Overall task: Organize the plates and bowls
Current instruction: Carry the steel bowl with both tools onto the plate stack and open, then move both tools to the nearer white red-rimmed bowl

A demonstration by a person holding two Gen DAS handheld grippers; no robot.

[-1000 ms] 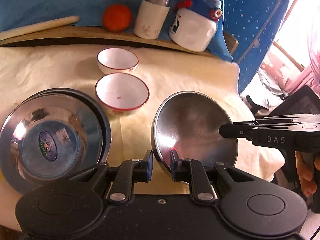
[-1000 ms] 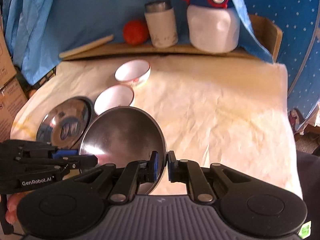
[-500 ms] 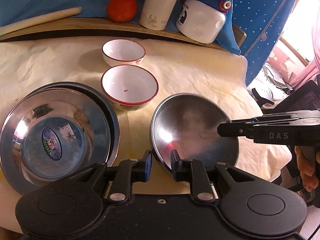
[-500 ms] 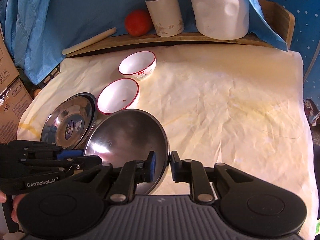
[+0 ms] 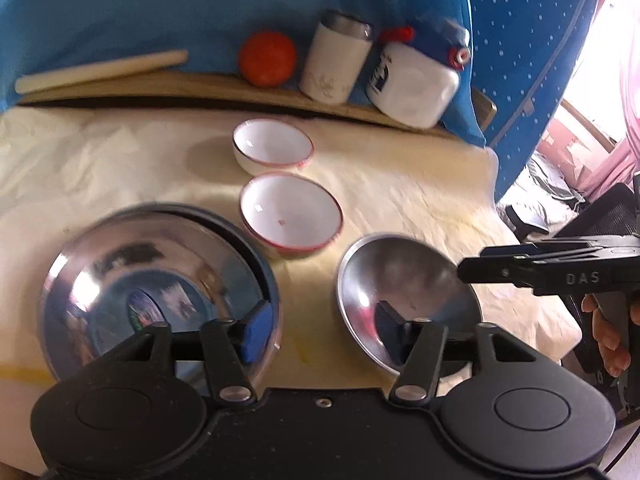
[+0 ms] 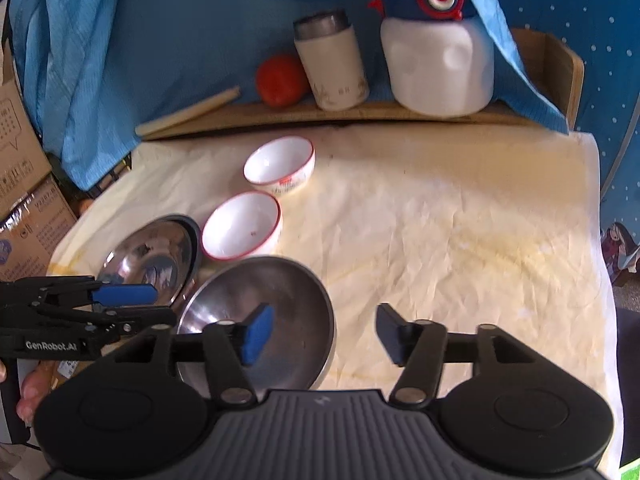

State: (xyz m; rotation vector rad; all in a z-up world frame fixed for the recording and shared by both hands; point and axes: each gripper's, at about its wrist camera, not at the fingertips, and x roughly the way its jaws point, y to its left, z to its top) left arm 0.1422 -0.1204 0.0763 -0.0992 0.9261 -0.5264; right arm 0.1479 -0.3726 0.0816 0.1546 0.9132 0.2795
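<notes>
A steel bowl (image 5: 404,280) (image 6: 280,312) rests on the cream cloth at the front. My left gripper (image 5: 320,332) is open, its fingers either side of the gap between that bowl and a steel bowl stacked in a dark plate (image 5: 160,280) (image 6: 156,256). My right gripper (image 6: 324,332) is open, its left finger over the steel bowl, its right finger over bare cloth. Two white red-rimmed bowls (image 5: 290,216) (image 5: 274,148) sit behind, also seen in the right wrist view (image 6: 242,232) (image 6: 280,164).
A wooden ledge at the back holds a rolling pin (image 5: 100,70), a red ball (image 5: 266,58), a white tumbler (image 5: 334,64) and a white jug (image 5: 416,76). Blue cloth hangs behind. The table's right edge (image 5: 532,264) drops to the floor. Cardboard boxes (image 6: 24,184) stand left.
Both grippers were shut on the steel bowl's rim and held it tilted. They lowered it onto the cloth and both have opened and let go.
</notes>
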